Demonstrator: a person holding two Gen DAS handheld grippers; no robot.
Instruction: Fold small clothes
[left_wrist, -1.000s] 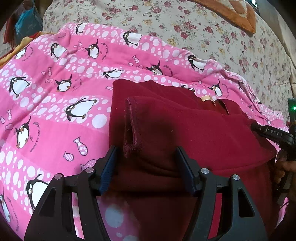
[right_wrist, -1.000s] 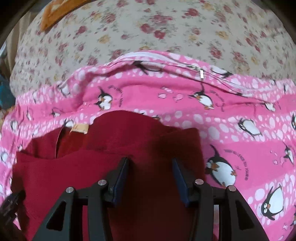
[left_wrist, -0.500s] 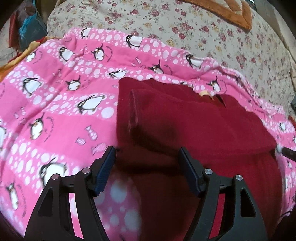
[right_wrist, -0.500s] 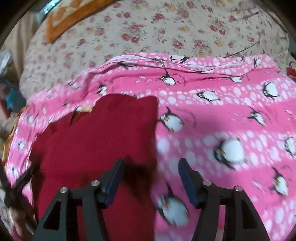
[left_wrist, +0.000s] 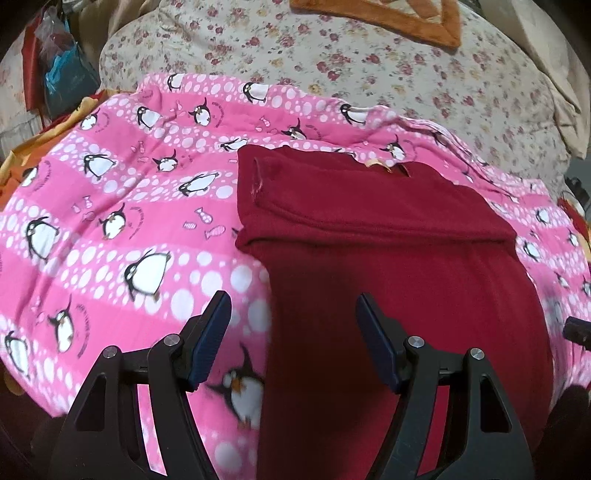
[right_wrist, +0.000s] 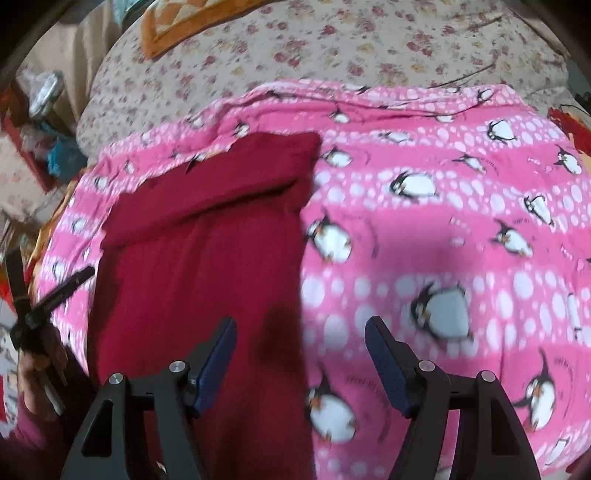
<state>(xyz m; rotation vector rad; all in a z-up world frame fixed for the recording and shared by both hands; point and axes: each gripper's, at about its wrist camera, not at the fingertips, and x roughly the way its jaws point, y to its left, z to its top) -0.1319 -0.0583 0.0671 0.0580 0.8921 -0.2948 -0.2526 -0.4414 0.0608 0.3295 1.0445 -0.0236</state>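
Note:
A dark red shirt (left_wrist: 388, 251) lies flat on a pink penguin-print blanket (left_wrist: 110, 221), its sleeves folded in across the top and a tan neck label at the far end. It also shows in the right wrist view (right_wrist: 199, 258). My left gripper (left_wrist: 293, 314) is open and empty above the shirt's left edge. My right gripper (right_wrist: 301, 338) is open and empty above the shirt's right edge. The left gripper's tool and the hand holding it show at the left of the right wrist view (right_wrist: 40, 306).
The pink blanket (right_wrist: 461, 221) lies on a floral bedspread (left_wrist: 369, 62) with an orange-bordered quilt (left_wrist: 406, 18) at the back. Bags and clutter (left_wrist: 55, 74) stand beyond the bed's left side. An orange cloth (left_wrist: 22, 170) peeks from under the blanket's left edge.
Both grippers have pulled back and up from the shirt's folded top toward its lower part. Both stay open and empty. The shirt lies still.

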